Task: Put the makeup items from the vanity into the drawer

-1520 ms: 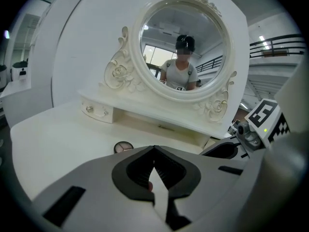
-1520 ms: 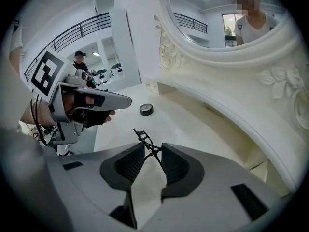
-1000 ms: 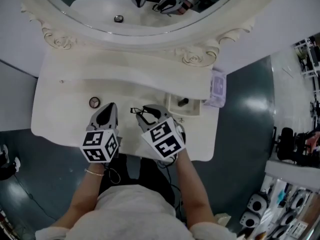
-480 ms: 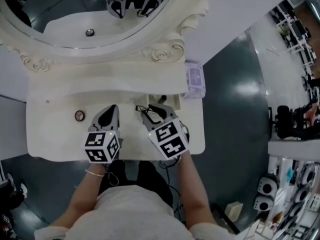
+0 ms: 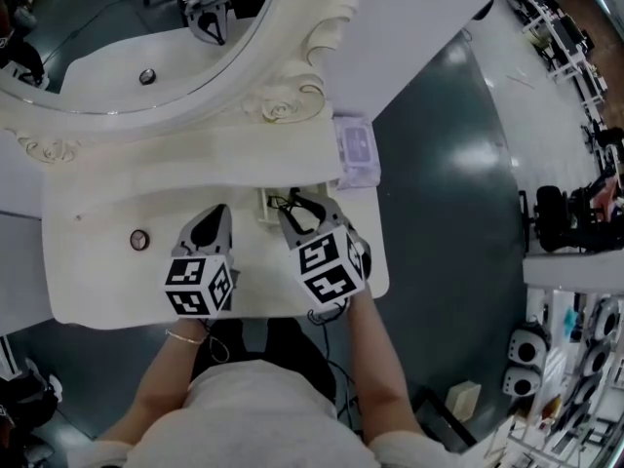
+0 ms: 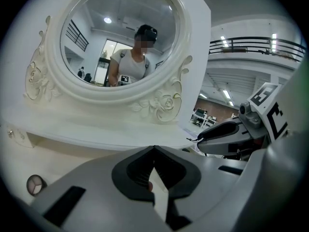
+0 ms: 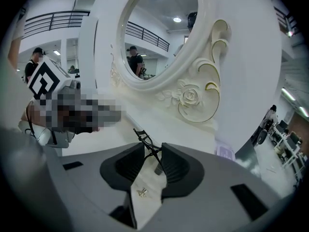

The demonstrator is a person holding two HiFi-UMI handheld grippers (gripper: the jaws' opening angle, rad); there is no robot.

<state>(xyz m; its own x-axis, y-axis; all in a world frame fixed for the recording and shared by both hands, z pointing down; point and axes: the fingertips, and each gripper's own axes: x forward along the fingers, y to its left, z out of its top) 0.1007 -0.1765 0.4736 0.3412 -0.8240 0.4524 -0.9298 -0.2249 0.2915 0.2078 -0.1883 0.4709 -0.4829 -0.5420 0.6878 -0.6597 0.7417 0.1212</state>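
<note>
The right gripper (image 5: pixel 304 211) is hovering over the centre of the white vanity top (image 5: pixel 97 281) in the head view, its claw pinching a black eyelash curler (image 5: pixel 290 206). In the right gripper view the right gripper (image 7: pixel 153 151) is showing its pads partly apart with the eyelash curler (image 7: pixel 145 139) clamped between them, its wire loop sticking out past the tips toward the upper left. A cream surface with a small gold fitting (image 7: pixel 141 192) is showing in the gap below. A bit of the small drawer (image 5: pixel 263 205) is peeking out just left of those tips, mostly covered by the gripper. The left gripper (image 5: pixel 213 220) is hanging beside it, to its left in the head view. In its own view the left gripper (image 6: pixel 154 149) is keeping its tips pressed together on nothing. A small round compact (image 5: pixel 139 240) is lying on the vanity at the left of the frame, well apart from both grippers, and it is also showing at the lower left of the left gripper view (image 6: pixel 35 184). A pale purple box (image 5: pixel 356 149) is sitting at the vanity's right end, below the ornate oval mirror (image 5: pixel 146 27).
</note>
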